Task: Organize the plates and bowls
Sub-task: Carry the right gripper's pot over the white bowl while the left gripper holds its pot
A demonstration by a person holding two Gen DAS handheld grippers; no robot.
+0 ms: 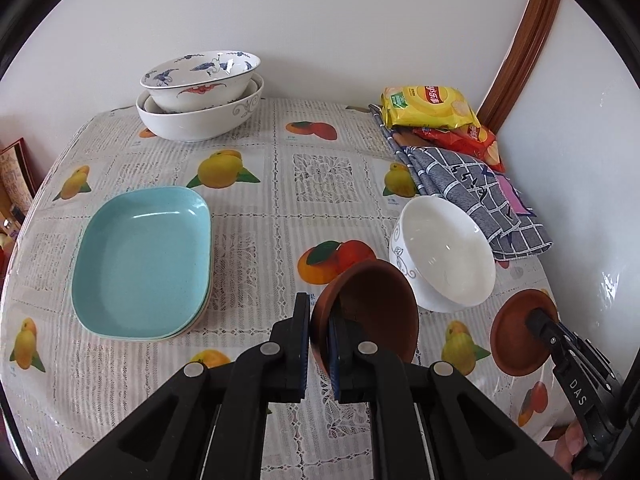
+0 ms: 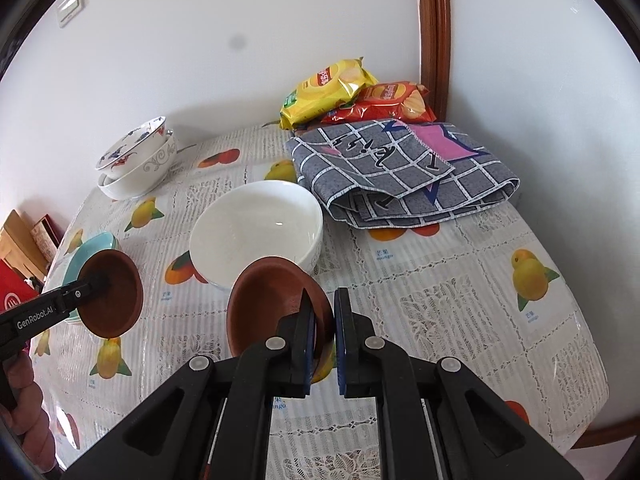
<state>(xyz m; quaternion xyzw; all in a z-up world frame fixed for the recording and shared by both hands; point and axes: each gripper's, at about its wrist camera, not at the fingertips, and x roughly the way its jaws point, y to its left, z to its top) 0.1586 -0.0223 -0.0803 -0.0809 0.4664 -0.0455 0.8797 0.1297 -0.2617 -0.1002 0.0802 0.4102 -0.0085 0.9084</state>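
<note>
- Left gripper [image 1: 319, 312] clenched on rim of a brown bowl [image 1: 372, 312], tilted, above the table [image 1: 260, 216].
- Right gripper [image 2: 324, 308] clamped on rim of second brown bowl [image 2: 272, 300], likewise tilted.
- Just beyond both: white bowl [image 1: 444, 256].
- Left: teal plate [image 1: 144, 260] atop a stack.
- Far back by the wall: nested patterned bowls [image 1: 200, 92].

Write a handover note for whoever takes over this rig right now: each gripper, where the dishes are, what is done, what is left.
Left gripper: shut on the rim of a brown bowl, held off the table.
Right gripper: shut on a second brown bowl, also lifted.
White bowl stands loose mid-table.
Done: patterned bowls nested at the back; teal plates stacked.
Left: nest the brown bowls, then place the white one.
</note>
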